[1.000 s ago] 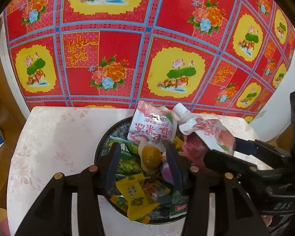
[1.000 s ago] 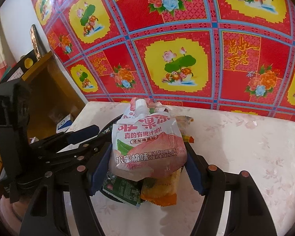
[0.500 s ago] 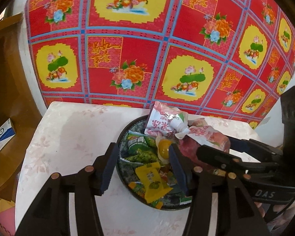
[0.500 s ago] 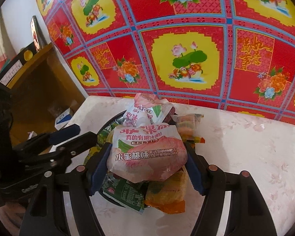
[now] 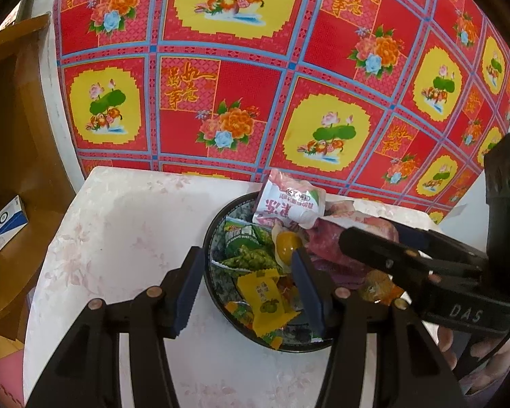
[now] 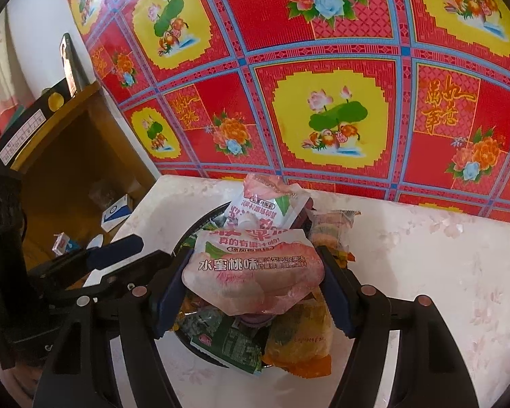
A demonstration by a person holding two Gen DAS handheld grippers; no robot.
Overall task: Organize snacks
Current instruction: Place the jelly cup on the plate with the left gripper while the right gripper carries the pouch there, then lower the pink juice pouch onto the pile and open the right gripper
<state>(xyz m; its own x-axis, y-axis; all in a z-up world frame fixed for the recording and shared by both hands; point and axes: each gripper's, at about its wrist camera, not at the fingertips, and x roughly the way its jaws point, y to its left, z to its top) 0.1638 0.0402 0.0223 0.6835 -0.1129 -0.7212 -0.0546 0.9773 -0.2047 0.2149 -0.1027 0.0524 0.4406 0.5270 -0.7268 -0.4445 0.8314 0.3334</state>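
A dark round bowl (image 5: 210, 273) on the white table holds several snacks: a yellow candy packet (image 5: 265, 299), green packets (image 5: 251, 255), a yellow jelly cup (image 5: 285, 243) and a white-pink jelly pouch (image 5: 289, 204). My left gripper (image 5: 246, 289) is open and empty over the bowl's near left rim. My right gripper (image 6: 255, 275) is shut on a pink peach jelly pouch (image 6: 255, 272), held low over the bowl (image 6: 187, 238). That pouch shows in the left wrist view (image 5: 340, 248) behind the right gripper's fingers (image 5: 374, 251).
The white floral table (image 5: 125, 238) extends left of the bowl, and right of it in the right wrist view (image 6: 442, 272). A red-yellow patterned cloth (image 5: 272, 85) hangs behind. A wooden shelf (image 6: 68, 170) with small boxes (image 5: 8, 221) stands at the left.
My right gripper has lowered the peach pouch onto the snack pile, tipping it flatter. My left gripper has pulled back and to the left, off the bowl's middle.
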